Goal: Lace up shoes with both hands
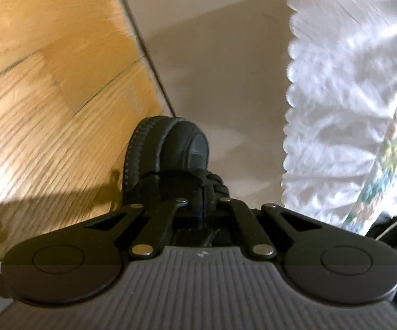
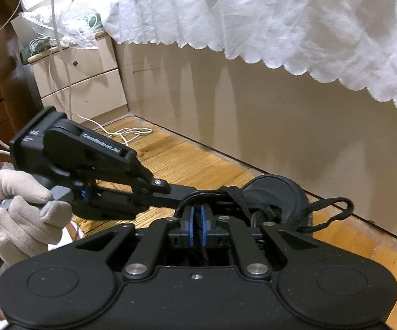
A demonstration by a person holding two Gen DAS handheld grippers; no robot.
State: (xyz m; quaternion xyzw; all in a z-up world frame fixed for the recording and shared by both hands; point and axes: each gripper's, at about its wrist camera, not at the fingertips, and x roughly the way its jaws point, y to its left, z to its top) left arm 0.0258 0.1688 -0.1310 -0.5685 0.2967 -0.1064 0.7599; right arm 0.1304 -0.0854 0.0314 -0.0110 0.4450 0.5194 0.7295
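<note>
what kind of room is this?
Likely a bedroom: a white scalloped bedspread hangs over a bed base, a drawer unit stands beside it, and the floor is wood.

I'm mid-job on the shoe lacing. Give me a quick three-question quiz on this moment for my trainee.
1. True or false: the black shoe stands on a table.
2. Multiple choice: in the right wrist view, the right gripper has its blue-padded fingers: A) wide apart, B) nearly closed on the black lace, C) out of view.
3. Short answer: what hangs above the shoe, along the beige bed base?

Key
1. False: it sits on the wooden floor beside the bed base.
2. B.
3. A white scalloped bed skirt.

The left gripper, held by a gloved hand, reaches the shoe's lacing area.
</note>
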